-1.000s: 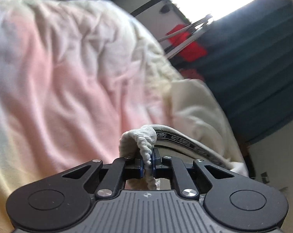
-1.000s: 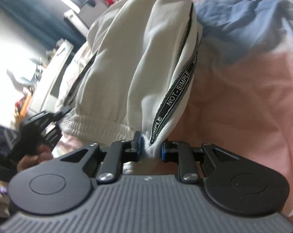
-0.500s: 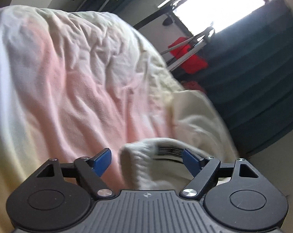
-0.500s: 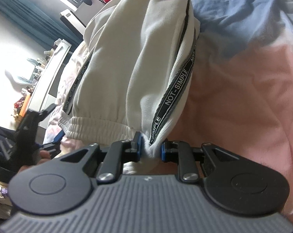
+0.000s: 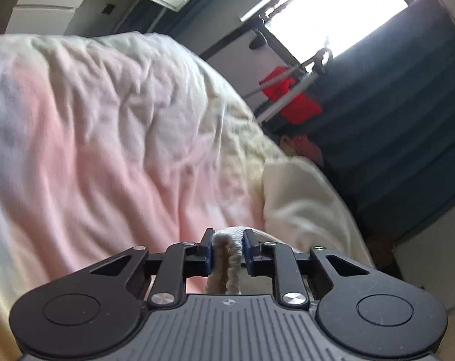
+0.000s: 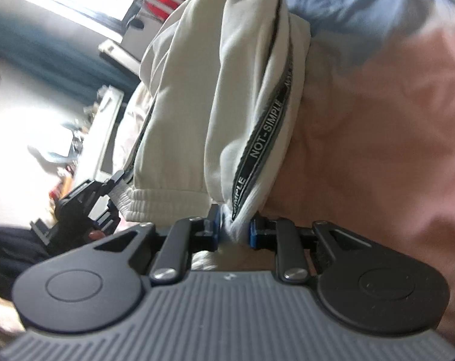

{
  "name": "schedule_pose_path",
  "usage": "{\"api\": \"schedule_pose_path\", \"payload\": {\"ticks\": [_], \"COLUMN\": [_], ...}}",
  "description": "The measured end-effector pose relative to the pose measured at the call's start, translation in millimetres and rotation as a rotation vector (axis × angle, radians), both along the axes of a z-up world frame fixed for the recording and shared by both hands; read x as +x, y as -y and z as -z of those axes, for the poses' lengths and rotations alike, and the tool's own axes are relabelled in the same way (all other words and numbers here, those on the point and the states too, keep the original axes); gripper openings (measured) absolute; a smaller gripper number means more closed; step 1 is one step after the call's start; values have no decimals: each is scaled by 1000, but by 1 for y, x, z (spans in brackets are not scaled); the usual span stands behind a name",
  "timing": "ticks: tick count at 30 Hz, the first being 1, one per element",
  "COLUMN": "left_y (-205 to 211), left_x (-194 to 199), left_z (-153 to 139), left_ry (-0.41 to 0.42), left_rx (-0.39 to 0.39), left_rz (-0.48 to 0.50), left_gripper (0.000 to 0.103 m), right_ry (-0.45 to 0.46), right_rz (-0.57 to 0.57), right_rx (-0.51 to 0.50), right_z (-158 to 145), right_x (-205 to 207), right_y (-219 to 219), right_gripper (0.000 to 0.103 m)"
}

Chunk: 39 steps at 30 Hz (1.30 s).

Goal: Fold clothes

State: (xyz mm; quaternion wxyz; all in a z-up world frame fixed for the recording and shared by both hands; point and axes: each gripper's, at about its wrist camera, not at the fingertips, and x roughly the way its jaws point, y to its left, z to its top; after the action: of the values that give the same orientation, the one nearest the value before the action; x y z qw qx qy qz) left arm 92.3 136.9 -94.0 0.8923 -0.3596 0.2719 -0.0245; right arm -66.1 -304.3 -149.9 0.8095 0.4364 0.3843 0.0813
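Sprawling over most of both views, one pastel bedspread [image 5: 107,150], pink fading to cream and blue, serves as the work surface. On it lies the single garment in play, one pair of white sweatpants [image 6: 203,90], filling the centre and upper middle of the right wrist view and showing as a cream fold at the right centre of the left wrist view. Two black stripes with lettering run down its legs; the nearer stripe [image 6: 263,138] reads NOT-SIMPLE.

Two grippers hold it. The right gripper [image 6: 234,230], at the lower centre of its own frame, has its jaws clamped on the white cuffed edge where the stripe ends. The left gripper [image 5: 227,249] has its jaws closed on a ribbed elastic cuff; it also shows small at the left centre of the right wrist view, pinching the far end of the same gathered hem.

My reading: the fold itself is about to start, with both corners of one end secured. The next move likely calls for lifting both ends together, keeping the edge taut, and carrying it over toward the far end so the layers land aligned.
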Motion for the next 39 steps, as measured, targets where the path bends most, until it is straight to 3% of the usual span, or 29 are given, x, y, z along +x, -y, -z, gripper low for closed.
{"api": "schedule_pose_path", "payload": {"ticks": [3, 6, 12, 15, 19, 23, 27, 31, 32, 34, 36, 37, 39], "left_y": [-14, -42, -107, -142, -189, -232, -247, -254, -256, -255, -250, -245, -230], "left_x": [10, 35, 93, 130, 186, 230, 247, 244, 240, 225, 206, 194, 168], "left_z": [-38, -82, -160, -175, -161, -104, -44, -28, -30, -40, -54, -62, -79], "left_ry": [43, 61, 76, 41, -42, -130, -189, -204, -206, -196, -172, -155, -117], "left_rx": [82, 154, 442, 566, 649, 627, 625, 611, 604, 587, 572, 572, 565], "left_rz": [-22, -43, -127, -169, -229, -234, -192, -169, -169, -166, -168, -174, -172], "left_gripper": [18, 17, 17, 17, 17, 17, 19, 32, 36, 58, 74, 76, 80], "right_ry": [54, 167, 227, 221, 202, 150, 67, 70, 72, 83, 120, 141, 187], "right_rz": [2, -41, -214, -307, -406, -465, -500, -555, -575, -621, -661, -678, -687], "right_rx": [51, 115, 218, 253, 276, 222, 177, 134, 116, 62, 4, -24, -83], "right_z": [-10, -27, -50, -48, -32, -1, 32, 33, 29, 17, 0, -8, -27], "right_x": [-11, -17, 34, 71, 118, 151, 163, 159, 157, 149, 132, 121, 102], "right_y": [-29, -75, -196, -264, -342, -389, -406, -406, -405, -404, -402, -400, -391], "right_gripper": [19, 19, 19, 19, 18, 18, 18, 22, 27, 44, 81, 88, 89]}}
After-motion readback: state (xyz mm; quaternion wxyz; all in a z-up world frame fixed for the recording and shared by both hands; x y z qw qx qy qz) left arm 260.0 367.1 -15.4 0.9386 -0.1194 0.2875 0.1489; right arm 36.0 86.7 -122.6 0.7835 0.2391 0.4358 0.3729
